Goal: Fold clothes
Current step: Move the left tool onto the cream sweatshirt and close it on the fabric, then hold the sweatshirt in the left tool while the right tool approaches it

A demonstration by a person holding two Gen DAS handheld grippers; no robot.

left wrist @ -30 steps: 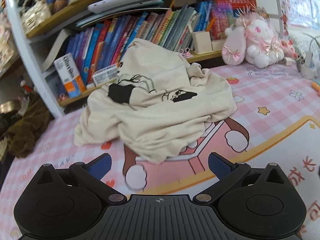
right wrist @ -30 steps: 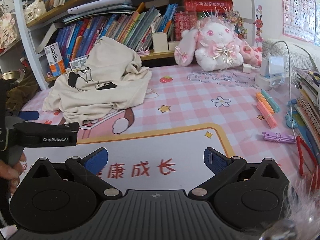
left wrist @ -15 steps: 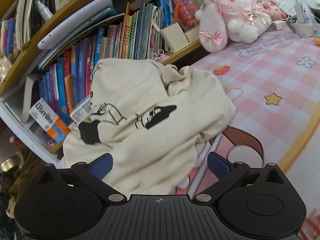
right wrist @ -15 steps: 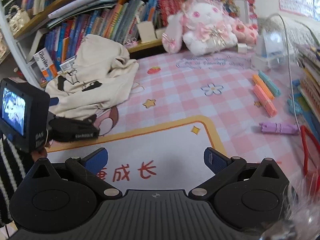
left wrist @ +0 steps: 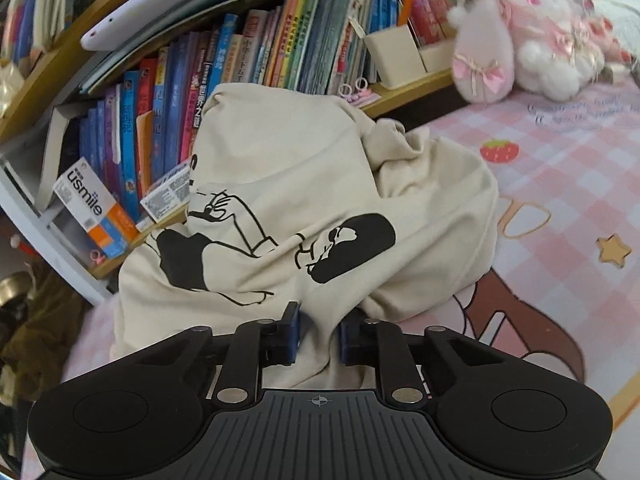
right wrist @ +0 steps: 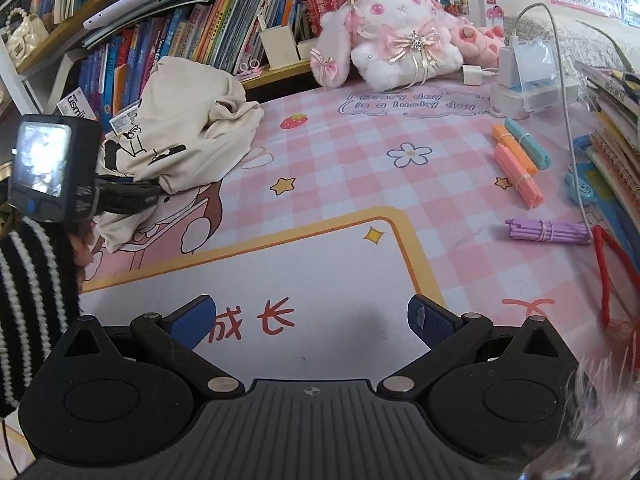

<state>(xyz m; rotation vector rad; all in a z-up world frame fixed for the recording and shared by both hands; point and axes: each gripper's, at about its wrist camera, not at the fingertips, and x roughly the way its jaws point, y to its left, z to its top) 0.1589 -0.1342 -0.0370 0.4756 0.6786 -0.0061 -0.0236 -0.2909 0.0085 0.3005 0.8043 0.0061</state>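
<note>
A crumpled cream T-shirt (left wrist: pixel 328 184) with a black line drawing lies heaped on the pink checked mat (left wrist: pixel 560 184), against the bookshelf. My left gripper (left wrist: pixel 318 336) has its jaws closing, and a fold of the shirt's near edge fills the gap between the blue pads (left wrist: pixel 290 334). From the right wrist view, the same shirt (right wrist: pixel 188 128) sits far left with the left gripper (right wrist: pixel 156 196) at its near hem. My right gripper (right wrist: pixel 312 316) hangs open over the mat's white panel (right wrist: pixel 280 280), with nothing between its fingers.
A bookshelf (left wrist: pixel 280 52) packed with books stands right behind the shirt. A pink plush rabbit (right wrist: pixel 400 40) sits at the back. Bundles of coloured sticks (right wrist: pixel 516 160), a charger (right wrist: pixel 528 68) with its cable and stacked notebooks (right wrist: pixel 612 140) line the right side. A striped sleeve (right wrist: pixel 32 292) is at left.
The left gripper moved forward and down to the shirt's near edge, and its jaws came together on a fold. The right gripper stayed open and barely shifted.
</note>
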